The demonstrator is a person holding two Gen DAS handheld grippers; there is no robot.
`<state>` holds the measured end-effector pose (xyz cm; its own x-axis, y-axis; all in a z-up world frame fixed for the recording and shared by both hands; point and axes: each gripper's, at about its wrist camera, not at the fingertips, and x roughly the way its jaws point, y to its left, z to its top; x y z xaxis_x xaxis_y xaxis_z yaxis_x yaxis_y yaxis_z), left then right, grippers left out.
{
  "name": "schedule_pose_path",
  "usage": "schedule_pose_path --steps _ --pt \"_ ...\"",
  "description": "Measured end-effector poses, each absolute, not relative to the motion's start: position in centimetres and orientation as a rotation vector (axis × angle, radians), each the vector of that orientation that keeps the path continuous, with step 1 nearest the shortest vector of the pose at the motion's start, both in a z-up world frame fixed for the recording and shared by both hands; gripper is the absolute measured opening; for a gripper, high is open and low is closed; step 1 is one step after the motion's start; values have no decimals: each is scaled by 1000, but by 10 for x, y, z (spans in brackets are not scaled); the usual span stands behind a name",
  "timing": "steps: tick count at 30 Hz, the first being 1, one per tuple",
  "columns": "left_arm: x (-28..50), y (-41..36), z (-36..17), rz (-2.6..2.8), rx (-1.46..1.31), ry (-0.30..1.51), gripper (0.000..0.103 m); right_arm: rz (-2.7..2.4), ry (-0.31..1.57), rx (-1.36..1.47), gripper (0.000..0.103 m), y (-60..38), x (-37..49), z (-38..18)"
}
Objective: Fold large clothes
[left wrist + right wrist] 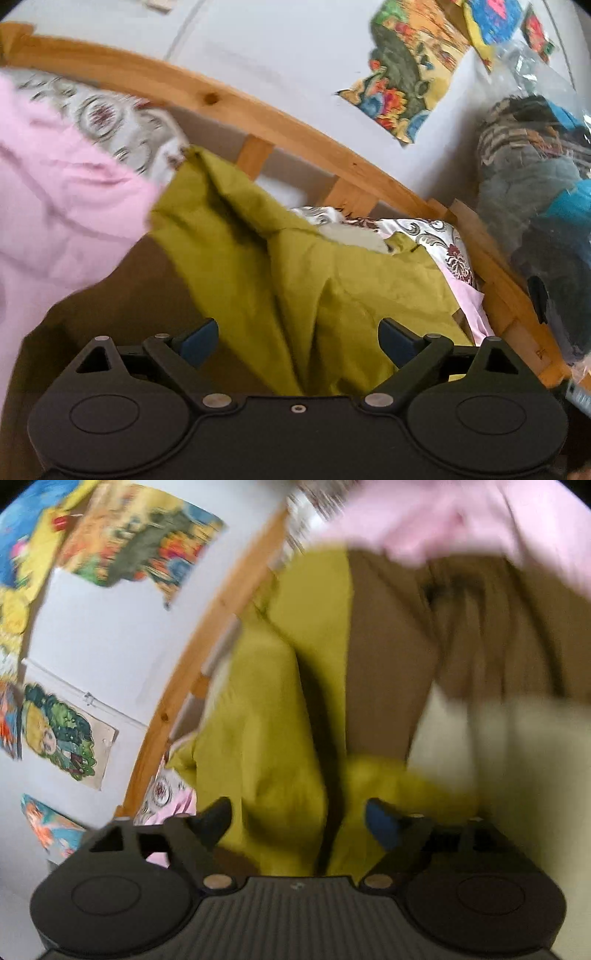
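Fingers of the left gripper stand wide apart, blue pads clear on both sides, and olive-green fabric runs right up between them without either pad pressing on it. Nothing gripped there. Just ahead the green cloth rumples upward in deep folds; off to the gripper's left a pink garment hangs blurred over a brown cover. Further on, patterned bedding peeks out behind the green, then the wooden bed rail curves across, and beyond it the white wall carries a bright poster. Far right, a dark heap of clothes.

Over to the right gripper: jaws spread too, the same green fabric lying between them, loose as far as the blur lets me judge. Ahead sits the brown cover, something pale to its right, pink garment at the far end, the rail and wall pictures out left.
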<state>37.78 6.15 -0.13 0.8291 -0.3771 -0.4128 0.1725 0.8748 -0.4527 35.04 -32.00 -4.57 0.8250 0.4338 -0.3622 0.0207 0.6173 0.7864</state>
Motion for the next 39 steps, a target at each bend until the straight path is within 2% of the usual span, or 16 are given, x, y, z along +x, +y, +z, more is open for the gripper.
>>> schedule_pose_path --steps 2,7,14,20,26,33,39 --pt "390 47 8 -260 -346 482 97 192 506 739 92 -331 361 -27" --pt "432 4 25 -149 -142 320 102 159 383 357 93 -308 429 15" --pt "504 -13 -5 61 29 329 101 153 304 -45 93 -237 515 -9" --pt "520 1 -50 43 -20 398 102 104 257 -193 102 -214 510 -66" --pt "520 13 -43 24 -83 420 102 117 253 -187 102 -216 509 -68" --pt "441 22 -6 -84 -189 460 102 239 293 -133 103 -235 451 -31" --pt "397 -1 -38 -94 -71 566 102 272 365 -281 103 -225 403 -55"
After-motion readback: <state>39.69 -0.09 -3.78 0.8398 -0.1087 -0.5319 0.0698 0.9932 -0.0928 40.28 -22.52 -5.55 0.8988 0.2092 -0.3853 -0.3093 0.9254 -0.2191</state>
